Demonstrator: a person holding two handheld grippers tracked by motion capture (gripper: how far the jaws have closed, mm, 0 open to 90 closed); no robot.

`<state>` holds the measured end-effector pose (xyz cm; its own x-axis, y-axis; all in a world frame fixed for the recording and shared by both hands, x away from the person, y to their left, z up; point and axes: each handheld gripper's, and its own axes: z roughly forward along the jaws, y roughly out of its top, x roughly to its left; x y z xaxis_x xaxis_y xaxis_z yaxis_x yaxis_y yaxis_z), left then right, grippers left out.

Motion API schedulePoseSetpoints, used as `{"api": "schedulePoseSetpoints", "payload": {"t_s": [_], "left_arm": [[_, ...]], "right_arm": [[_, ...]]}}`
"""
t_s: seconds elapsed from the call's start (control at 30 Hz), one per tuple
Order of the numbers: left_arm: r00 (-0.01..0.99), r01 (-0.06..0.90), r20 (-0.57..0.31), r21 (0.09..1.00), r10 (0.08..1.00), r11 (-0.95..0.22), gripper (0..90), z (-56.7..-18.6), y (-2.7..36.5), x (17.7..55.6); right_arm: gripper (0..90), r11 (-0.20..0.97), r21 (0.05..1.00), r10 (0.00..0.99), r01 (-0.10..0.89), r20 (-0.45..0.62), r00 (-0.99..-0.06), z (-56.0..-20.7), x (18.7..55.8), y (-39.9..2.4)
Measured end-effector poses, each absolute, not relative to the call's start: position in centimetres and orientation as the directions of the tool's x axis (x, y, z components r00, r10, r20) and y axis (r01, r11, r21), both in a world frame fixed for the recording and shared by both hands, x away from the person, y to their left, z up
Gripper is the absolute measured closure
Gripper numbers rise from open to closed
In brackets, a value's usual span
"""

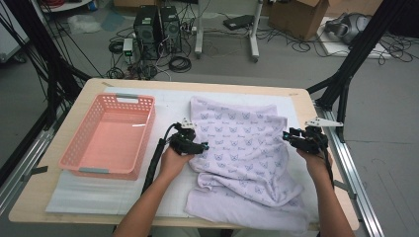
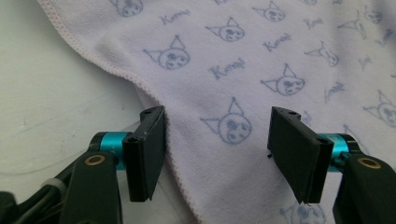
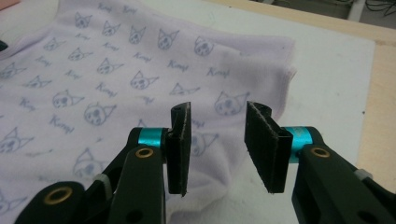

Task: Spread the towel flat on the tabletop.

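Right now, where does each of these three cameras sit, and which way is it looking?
High view: above the person's side, looking forward and down on the table, pink basket and lilac towel; both forearms and tools show.
Left gripper view: rides the left tool, facing the towel's hemmed edge between its open black jaws.
Right gripper view: rides the right tool, facing the towel's folded corner, jaws open.
All three share the cat-print towel.
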<state>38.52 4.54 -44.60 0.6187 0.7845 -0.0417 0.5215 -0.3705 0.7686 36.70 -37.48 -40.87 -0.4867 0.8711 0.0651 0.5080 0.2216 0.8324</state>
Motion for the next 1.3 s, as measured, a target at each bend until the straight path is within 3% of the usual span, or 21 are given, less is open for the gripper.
{"api": "schedulePoseSetpoints", "payload": {"t_s": [0.07, 0.1, 0.33, 0.4, 0.5, 0.6, 0.73, 0.8, 0.87, 0.9, 1.03, 1.13, 1.23, 1.3], "left_arm": [[0.624, 0.518, -0.063, 0.779, 0.779, -0.352, 75.2, -44.7, 4.9, 38.7], [0.614, 0.525, -0.084, 0.785, 0.785, -0.328, 81.8, -44.8, 5.2, 39.0], [0.423, 0.517, -0.077, 0.839, 0.903, -0.17, 85.8, -44.6, 7.9, 41.9], [0.41, 0.514, -0.133, 0.851, 0.902, -0.108, 85.7, -44.4, 8.6, 42.3], [0.422, 0.513, -0.185, 0.856, 0.888, -0.065, 80.3, -44.2, 8.7, 42.2], [0.456, 0.522, -0.229, 0.851, 0.86, -0.05, 60.4, -43.9, 8.4, 41.9], [0.498, 0.517, -0.227, 0.852, 0.837, -0.077, 51.2, -43.2, 8.1, 41.2], [0.516, 0.512, -0.221, 0.854, 0.827, -0.091, 48.7, -42.9, 8.0, 40.9], [0.526, 0.506, -0.221, 0.857, 0.821, -0.093, 48.9, -42.8, 7.9, 40.6], [0.526, 0.507, -0.221, 0.857, 0.821, -0.093, 48.9, -42.8, 7.9, 40.5], [0.551, 0.503, -0.204, 0.855, 0.809, -0.126, 49.0, -43.1, 7.7, 39.9], [0.567, 0.532, -0.205, 0.831, 0.798, -0.165, 46.7, -43.5, 7.5, 39.5], [0.595, 0.543, -0.202, 0.815, 0.778, -0.204, 44.3, -43.6, 6.9, 39.2], [0.606, 0.542, -0.192, 0.81, 0.772, -0.224, 44.2, -43.4, 6.4, 38.9]], "right_arm": [[60.6, 0.213, 0.831, 0.868, 0.514, 0.08, -0.489, -41.3, 36.4, -37.6], [60.6, 0.212, 0.832, 0.869, 0.513, 0.08, -0.489, -41.4, 36.3, -37.6], [61.1, 0.205, 0.826, 0.864, 0.525, 0.099, -0.493, -42.2, 35.7, -38.1], [60.2, 0.199, 0.828, 0.855, 0.524, 0.115, -0.505, -42.4, 35.3, -38.1], [56.2, 0.169, 0.832, 0.808, 0.528, 0.19, -0.558, -42.5, 35.0, -37.8], [55.4, 0.198, 0.825, 0.782, 0.529, 0.193, -0.593, -42.6, 35.0, -36.8], [57.5, 0.284, 0.777, 0.759, 0.562, 0.177, -0.627, -43.8, 35.7, -35.5], [68.6, 0.331, 0.749, 0.734, 0.574, 0.178, -0.655, -44.4, 35.9, -34.7], [85.5, 0.366, 0.738, 0.721, 0.567, 0.159, -0.674, -44.6, 36.1, -34.4], [87.1, 0.371, 0.741, 0.723, 0.56, 0.147, -0.674, -44.6, 36.2, -34.4], [88.5, 0.367, 0.746, 0.801, 0.556, 0.051, -0.597, -44.3, 36.6, -35.0], [88.4, 0.334, 0.768, 0.879, 0.546, -0.045, -0.475, -44.0, 36.7, -35.8], [85.8, 0.224, 0.795, 0.931, 0.564, -0.003, -0.365, -44.0, 36.9, -36.8], [79.2, 0.195, 0.796, 0.933, 0.573, 0.03, -0.359, -44.0, 36.8, -37.1]]}}
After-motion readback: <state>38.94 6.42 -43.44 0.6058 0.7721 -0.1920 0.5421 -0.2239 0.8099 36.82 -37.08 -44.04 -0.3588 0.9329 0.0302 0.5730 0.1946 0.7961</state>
